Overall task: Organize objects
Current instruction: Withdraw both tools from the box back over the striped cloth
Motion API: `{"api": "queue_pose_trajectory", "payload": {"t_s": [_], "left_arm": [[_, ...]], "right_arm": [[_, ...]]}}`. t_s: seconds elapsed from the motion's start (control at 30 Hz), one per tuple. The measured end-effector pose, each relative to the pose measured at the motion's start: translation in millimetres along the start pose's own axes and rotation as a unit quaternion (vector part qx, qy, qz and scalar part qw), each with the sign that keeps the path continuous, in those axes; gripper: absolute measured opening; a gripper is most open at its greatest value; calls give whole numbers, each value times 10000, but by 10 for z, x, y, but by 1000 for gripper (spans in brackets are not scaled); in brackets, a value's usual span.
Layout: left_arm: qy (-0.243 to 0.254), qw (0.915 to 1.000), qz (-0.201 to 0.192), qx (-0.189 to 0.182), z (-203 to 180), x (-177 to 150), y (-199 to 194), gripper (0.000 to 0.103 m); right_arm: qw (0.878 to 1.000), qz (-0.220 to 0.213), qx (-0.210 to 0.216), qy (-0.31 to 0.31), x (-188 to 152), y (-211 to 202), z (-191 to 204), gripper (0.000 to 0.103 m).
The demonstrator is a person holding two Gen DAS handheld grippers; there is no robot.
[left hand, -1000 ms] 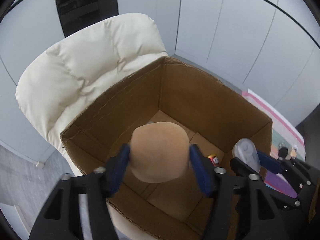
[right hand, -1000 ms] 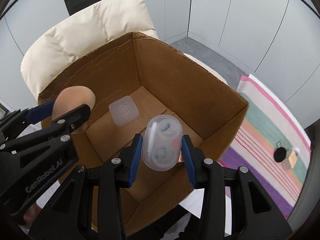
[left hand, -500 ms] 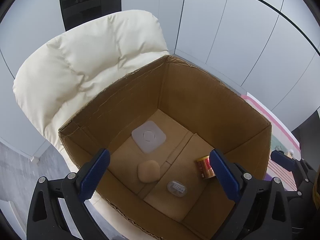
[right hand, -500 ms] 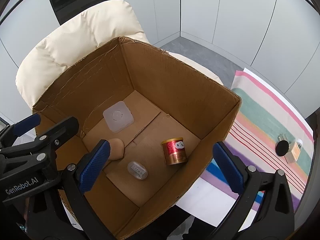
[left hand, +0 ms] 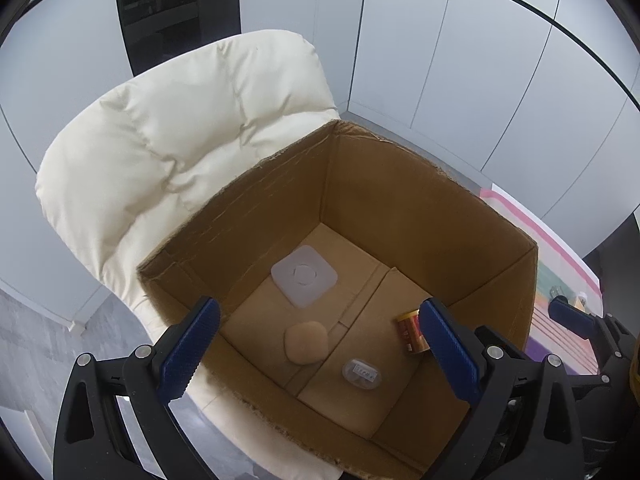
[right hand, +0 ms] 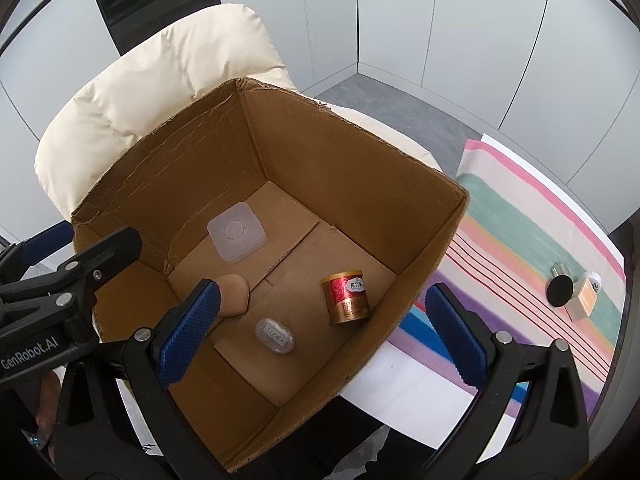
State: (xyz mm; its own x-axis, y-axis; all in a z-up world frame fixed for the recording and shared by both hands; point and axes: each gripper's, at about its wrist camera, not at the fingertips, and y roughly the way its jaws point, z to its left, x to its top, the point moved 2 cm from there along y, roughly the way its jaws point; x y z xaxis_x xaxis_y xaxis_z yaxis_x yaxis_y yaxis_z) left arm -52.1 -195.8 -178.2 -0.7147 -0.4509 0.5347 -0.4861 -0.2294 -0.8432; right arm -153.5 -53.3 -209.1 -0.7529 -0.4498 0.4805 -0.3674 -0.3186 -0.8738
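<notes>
Above the box (right hand: 432, 236), we hold the left gripper (left hand: 320, 352) and right gripper (right hand: 324, 336) with jaws spread wide and empty. On the box floor, left to right, lie a square lid (right hand: 237, 237), a tan puff (right hand: 234, 294), a clear case (right hand: 275, 336) and a red tin (right hand: 347, 297). We judge that pulling out low could snag the box rim and shift the box on the chair (left hand: 180, 140). A second ago the puff and case sat clamped in our jaws; both now rest inside.

Matt cardboard box (right hand: 352, 152), glossy can (right hand: 347, 297)
</notes>
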Motion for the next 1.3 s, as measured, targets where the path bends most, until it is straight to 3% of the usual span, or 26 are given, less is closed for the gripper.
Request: {"api": "queue_pose_trajectory", "payload": {"t_s": [0.3,0.83,1.03,1.3], "left_arm": [[-155,9998,91,-100,142,-249,-287,100],[-77,9994,307,-119,273,-1103,-865,100],[202,9990,382,-94,122,-1337,-994,100],[626,9974,259,-258,-216,-1317,-1093,100]], "right_arm": [[9999,-30,-114,-83,-175,-293,44,103],[9994,30,-201,275,-1089,-987,-159,103],[9994,129,-105,301,-1456,-1177,-193,103],[9985,-70,-239,485,-1539,-1390,-378,103]]}}
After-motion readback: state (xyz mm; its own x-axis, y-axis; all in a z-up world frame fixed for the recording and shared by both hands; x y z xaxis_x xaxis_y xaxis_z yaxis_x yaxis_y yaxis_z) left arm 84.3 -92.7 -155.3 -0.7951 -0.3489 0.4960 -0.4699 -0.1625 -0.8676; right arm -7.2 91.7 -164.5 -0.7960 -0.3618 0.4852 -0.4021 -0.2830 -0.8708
